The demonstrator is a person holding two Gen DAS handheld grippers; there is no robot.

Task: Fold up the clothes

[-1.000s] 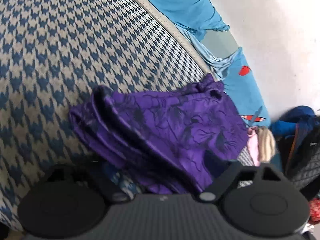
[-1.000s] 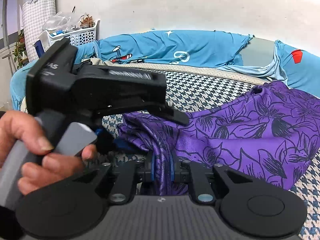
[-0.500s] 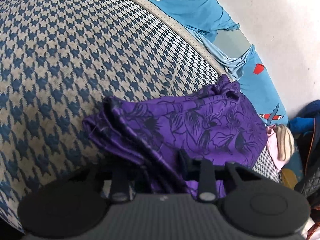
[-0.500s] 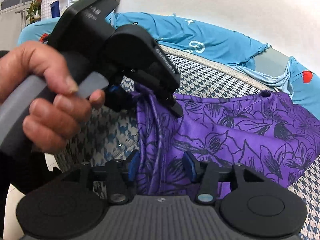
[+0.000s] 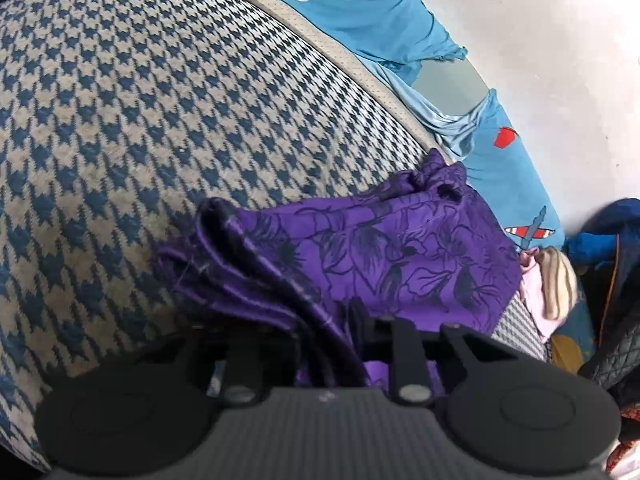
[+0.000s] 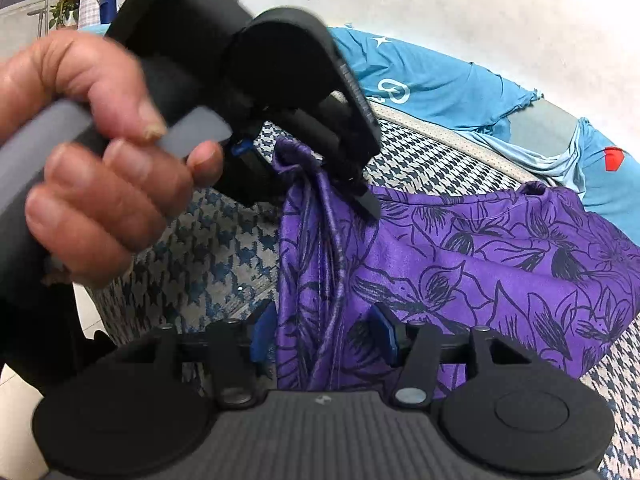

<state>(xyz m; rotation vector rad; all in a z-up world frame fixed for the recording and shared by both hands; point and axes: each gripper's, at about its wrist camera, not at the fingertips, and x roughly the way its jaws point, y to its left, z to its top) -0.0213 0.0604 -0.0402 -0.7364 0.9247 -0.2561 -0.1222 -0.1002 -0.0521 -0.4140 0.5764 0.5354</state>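
Observation:
A purple garment with a dark flower print (image 5: 400, 256) lies crumpled on a blue-and-beige houndstooth cover (image 5: 160, 120). My left gripper (image 5: 316, 320) is shut on the garment's gathered edge, and folds hide its left finger. In the right wrist view a hand (image 6: 100, 160) holds that left gripper (image 6: 304, 164), and the garment (image 6: 500, 264) hangs taut from it in a bunch. My right gripper (image 6: 324, 332) is open. Its blue pads (image 6: 262, 336) stand apart on either side of the hanging cloth without pressing it.
A light blue printed sheet (image 5: 360, 12) runs along the white wall behind the cover (image 6: 420, 172). A pink item with blond hair (image 5: 552, 280) and dark blue clothing (image 5: 608, 240) lie off the far right end. The cover's near edge drops to a pale floor (image 6: 16, 392).
My right gripper has opened and let go of the gathered edge. My left gripper has closed on that edge and lifted it, and the hand holding it has moved up.

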